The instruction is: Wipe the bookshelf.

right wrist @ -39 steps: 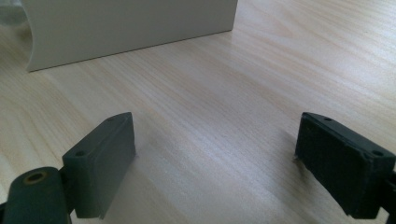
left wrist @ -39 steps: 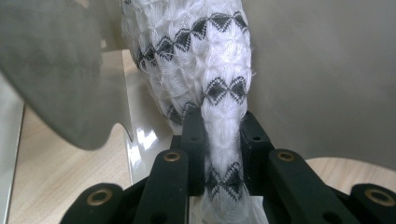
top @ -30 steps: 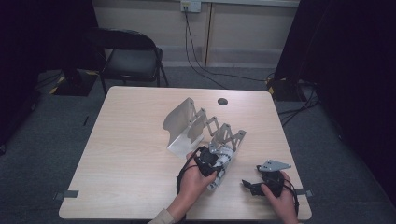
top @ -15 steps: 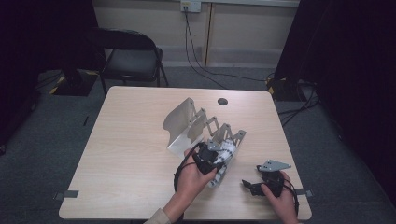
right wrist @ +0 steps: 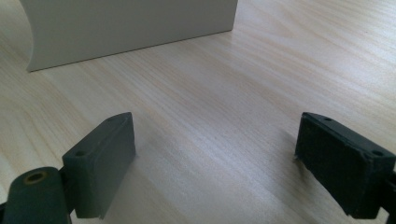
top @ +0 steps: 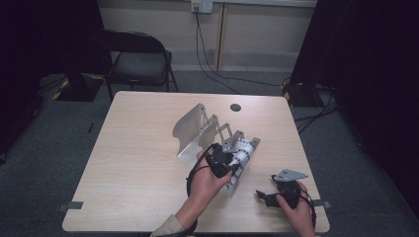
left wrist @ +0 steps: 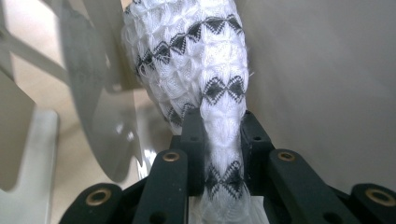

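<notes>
A white knitted sock [left wrist: 196,56] with black diamond bands lies between the plates of a grey metal rack [top: 190,129] near the table's middle. My left gripper [left wrist: 220,123] is shut on the sock's near end, which is pinched narrow between the two black pads. In the high view the left gripper [top: 225,160] hovers over the rack's near end, where the sock [top: 244,148] shows white between two plates. My right gripper [right wrist: 219,154] rests open low over the bare wood, nothing between its fingers. From above, the right gripper [top: 263,195] sits near the table's front right corner.
The wooden table [top: 138,163] has a small round black grommet [top: 235,107] at its far side. A black chair [top: 141,59] stands behind the table's back left. Cables [top: 212,69] run across the floor behind. In the right gripper view a grey rack plate [right wrist: 126,28] stands ahead.
My left gripper has risen a little over the rack, still shut on the sock. The right gripper has stayed in place.
</notes>
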A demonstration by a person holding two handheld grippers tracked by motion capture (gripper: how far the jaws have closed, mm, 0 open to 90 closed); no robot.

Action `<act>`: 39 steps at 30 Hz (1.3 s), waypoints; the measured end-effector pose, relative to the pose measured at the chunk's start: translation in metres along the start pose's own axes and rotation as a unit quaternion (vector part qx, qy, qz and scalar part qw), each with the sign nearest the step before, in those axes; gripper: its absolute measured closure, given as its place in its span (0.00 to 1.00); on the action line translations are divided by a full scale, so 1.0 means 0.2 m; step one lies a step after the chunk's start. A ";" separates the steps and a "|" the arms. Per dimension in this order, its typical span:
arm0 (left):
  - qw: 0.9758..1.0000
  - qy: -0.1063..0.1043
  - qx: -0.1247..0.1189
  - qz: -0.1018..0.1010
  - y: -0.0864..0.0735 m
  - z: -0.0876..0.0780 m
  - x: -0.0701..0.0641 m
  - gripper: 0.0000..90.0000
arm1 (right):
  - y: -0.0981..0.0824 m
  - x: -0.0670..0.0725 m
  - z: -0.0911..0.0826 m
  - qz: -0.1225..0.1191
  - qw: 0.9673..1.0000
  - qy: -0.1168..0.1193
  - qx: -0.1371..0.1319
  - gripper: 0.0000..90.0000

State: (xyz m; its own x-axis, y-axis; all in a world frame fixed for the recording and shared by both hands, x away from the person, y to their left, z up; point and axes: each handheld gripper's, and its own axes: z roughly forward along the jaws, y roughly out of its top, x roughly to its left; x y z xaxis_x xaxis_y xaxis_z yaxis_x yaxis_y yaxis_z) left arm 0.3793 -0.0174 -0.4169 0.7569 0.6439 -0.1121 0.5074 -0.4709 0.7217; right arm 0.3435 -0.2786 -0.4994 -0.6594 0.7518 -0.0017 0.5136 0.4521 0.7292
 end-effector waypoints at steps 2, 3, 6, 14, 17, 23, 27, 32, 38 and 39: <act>1.000 -0.001 0.010 -0.002 -0.03 0.03 0.00 0.84 | 0.00 0.00 0.00 0.000 1.000 0.000 0.000 0.13; 1.000 0.000 0.014 -0.003 -0.04 0.04 0.00 0.84 | 0.00 0.00 0.00 0.000 1.000 0.000 0.000 0.13; 1.000 -0.002 0.026 -0.005 -0.09 0.07 0.00 0.84 | 0.00 0.00 0.00 0.000 1.000 0.000 0.000 0.13; 0.998 0.001 0.056 -0.015 -0.19 0.13 0.00 0.84 | 0.00 0.00 0.00 0.000 1.000 0.000 0.000 0.13; 0.998 0.002 0.063 -0.021 -0.22 0.14 0.01 0.85 | 0.00 0.00 0.00 0.000 1.000 0.000 0.000 0.13; 0.998 -0.003 0.056 -0.023 -0.19 0.08 0.02 0.85 | 0.00 0.00 0.00 0.000 1.000 0.000 0.000 0.13; 0.999 0.002 0.030 -0.016 -0.10 -0.03 0.02 0.85 | 0.00 0.00 0.00 0.000 1.000 0.000 0.000 0.13; 1.000 0.016 -0.016 0.000 0.06 -0.20 0.02 0.85 | 0.00 0.00 0.00 0.000 1.000 0.000 0.000 0.13; 0.998 0.041 -0.039 -0.006 0.16 -0.31 0.06 0.85 | 0.00 0.00 0.00 0.000 1.000 -0.001 0.000 0.13; 0.998 0.051 -0.037 -0.007 0.15 -0.31 0.06 0.85 | 0.00 0.00 0.00 0.000 1.000 -0.001 0.000 0.13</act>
State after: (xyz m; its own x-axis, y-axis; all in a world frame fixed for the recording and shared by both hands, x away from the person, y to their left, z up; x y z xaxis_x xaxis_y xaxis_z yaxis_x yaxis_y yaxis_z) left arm 0.3781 0.0121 -0.3539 0.7028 0.7093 -0.0546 0.4828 -0.4191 0.7689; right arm 0.3435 -0.2786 -0.4994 -0.6587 0.7524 -0.0030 0.5130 0.4520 0.7298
